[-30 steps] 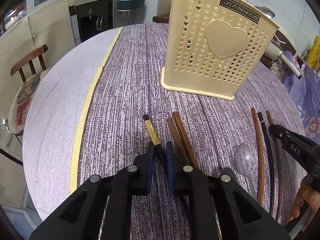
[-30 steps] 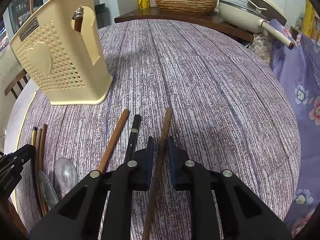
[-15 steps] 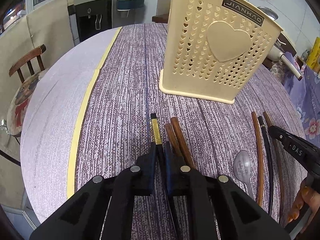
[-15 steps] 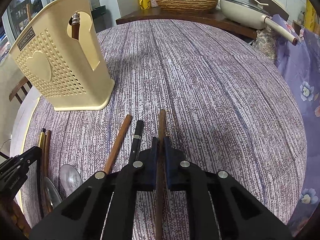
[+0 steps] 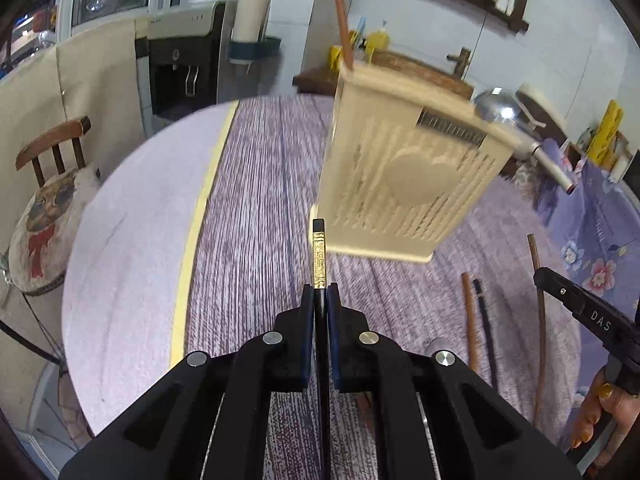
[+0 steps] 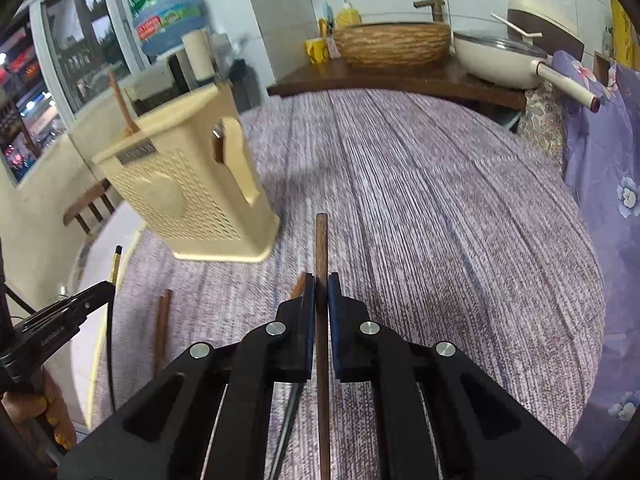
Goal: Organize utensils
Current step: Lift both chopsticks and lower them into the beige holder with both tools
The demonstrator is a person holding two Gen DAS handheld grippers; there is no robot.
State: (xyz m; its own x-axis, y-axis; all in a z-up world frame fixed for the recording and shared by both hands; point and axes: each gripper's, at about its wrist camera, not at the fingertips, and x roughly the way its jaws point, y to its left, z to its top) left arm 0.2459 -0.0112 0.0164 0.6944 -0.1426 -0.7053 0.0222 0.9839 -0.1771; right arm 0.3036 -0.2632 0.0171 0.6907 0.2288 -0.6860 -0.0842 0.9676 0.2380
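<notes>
The white letters "DAS" can be read on the right gripper (image 5: 588, 312) where it enters the left wrist view from the right; the black label on the cream utensil basket (image 5: 404, 184) is blurred and cannot be read. The left gripper (image 5: 320, 292) has its fingers pressed onto a black chopstick with a gold band (image 5: 319, 254), whose end pokes out ahead of them toward the basket. In the right wrist view the right gripper (image 6: 321, 284) pinches a brown chopstick (image 6: 321, 244) the same way. The basket stands on the purple striped tablecloth (image 6: 440, 220), far and left of the right gripper, with a brown stick standing up out of its top. Only the left view shows a brown and a black chopstick (image 5: 469, 320) lying together on the cloth at right, and a wooden chair (image 5: 52, 152) at left. Only the right view shows a woven bowl (image 6: 394, 42), a yellow mug (image 6: 317, 50) and a pan (image 6: 496, 60) on the far counter, and a water bottle (image 6: 168, 0) whose label is too blurred to read.
</notes>
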